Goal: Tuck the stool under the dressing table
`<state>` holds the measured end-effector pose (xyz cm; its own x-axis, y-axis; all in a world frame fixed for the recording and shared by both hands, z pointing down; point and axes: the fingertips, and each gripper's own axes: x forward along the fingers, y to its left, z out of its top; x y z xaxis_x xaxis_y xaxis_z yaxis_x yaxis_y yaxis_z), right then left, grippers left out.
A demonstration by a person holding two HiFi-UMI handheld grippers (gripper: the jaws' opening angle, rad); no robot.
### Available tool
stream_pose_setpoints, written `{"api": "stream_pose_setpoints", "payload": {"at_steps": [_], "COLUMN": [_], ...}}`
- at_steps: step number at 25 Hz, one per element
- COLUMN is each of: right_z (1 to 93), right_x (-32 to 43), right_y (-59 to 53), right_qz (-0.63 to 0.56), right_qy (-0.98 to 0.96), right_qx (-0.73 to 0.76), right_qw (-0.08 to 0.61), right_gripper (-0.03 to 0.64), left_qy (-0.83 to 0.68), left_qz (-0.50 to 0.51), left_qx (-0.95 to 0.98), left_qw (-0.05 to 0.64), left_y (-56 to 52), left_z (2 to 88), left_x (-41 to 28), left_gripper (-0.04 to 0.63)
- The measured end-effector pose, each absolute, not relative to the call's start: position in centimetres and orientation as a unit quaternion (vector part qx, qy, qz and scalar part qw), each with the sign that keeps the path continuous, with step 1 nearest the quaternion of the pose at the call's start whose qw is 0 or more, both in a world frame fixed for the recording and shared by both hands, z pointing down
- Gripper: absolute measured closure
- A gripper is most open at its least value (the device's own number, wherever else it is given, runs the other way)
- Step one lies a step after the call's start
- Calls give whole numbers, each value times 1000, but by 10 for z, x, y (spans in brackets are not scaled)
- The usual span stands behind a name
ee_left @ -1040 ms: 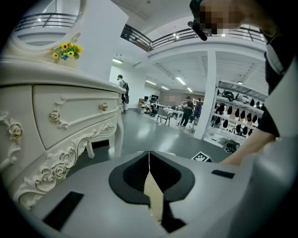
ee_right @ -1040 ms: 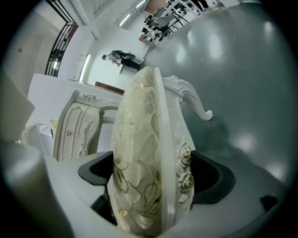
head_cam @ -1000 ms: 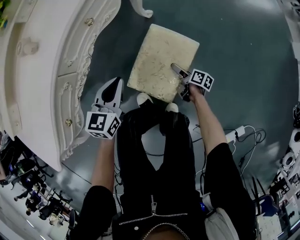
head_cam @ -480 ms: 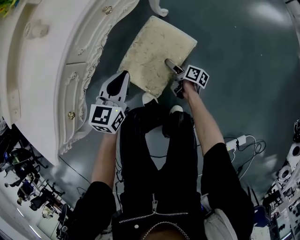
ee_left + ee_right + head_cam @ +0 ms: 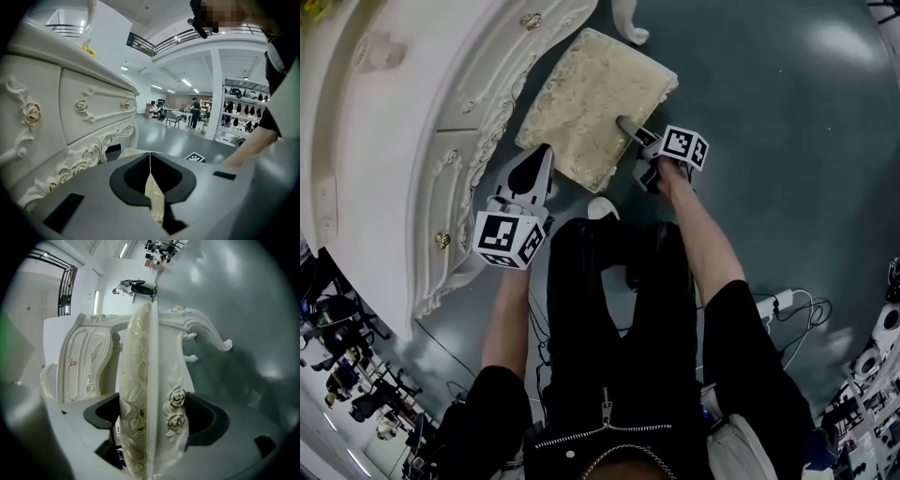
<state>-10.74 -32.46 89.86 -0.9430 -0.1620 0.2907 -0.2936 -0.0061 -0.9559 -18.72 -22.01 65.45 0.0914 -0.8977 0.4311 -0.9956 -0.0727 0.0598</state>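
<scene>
The stool (image 5: 595, 98), with a cream patterned cushion and white carved legs, stands on the floor at the dressing table's (image 5: 384, 141) curved front. My right gripper (image 5: 627, 127) has the seat's near right edge between its jaws, which are closing, and both pads press on it. In the right gripper view the seat edge (image 5: 150, 394) with its carved roses fills that gripper (image 5: 152, 427). My left gripper (image 5: 542, 156) is shut with nothing in it, close to the seat's near left corner. The left gripper view shows its joined jaws (image 5: 150, 161), the cushion (image 5: 155, 199) below them and the drawers (image 5: 70, 117) at left.
One curled leg (image 5: 630, 23) of the dressing table reaches the floor just beyond the stool. A power strip and cables (image 5: 778, 305) lie on the dark floor at the right. The person's legs and a shoe (image 5: 602, 208) are right behind the stool.
The stool has slid up and to the left, toward the dressing table, with my right gripper on its edge. My left gripper has moved forward beside the seat's near corner.
</scene>
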Motion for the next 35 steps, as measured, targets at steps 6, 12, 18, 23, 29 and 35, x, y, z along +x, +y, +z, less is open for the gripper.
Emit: {"api": "stream_pose_setpoints", "payload": {"at_steps": [6,12,18,23,29,35], "right_z": [900,894,896,894,888,892], "right_x": [-142,-171,-206,-227,-231,-279], "right_y": [-331,-344,-359,-356,-356,-350], "right_qz": [686,680,666,662,661,658], "right_qy": [-717,-728,-744,-748,-749,-751], "right_qx": [116,84,45,21,34,21], "right_qw": [38,2,-27,-35,-44,-57], "right_gripper": [198,218,236,245,249,253], "left_qy": [-672,-680,-708,-728,-736,-754], "left_qz": [128,126,109,96,88,89], "left_qx": [710,708,692,674,666,647], "left_qw": [167,145,94,78,83,69], "left_y": [-228,-233,-226,-211,-196,-172], "left_z": [677,699,717,733,741,760], "left_x": [-199,-207,-230,-243,-238,-270], "left_gripper": [574,574,574,574,574,574]}}
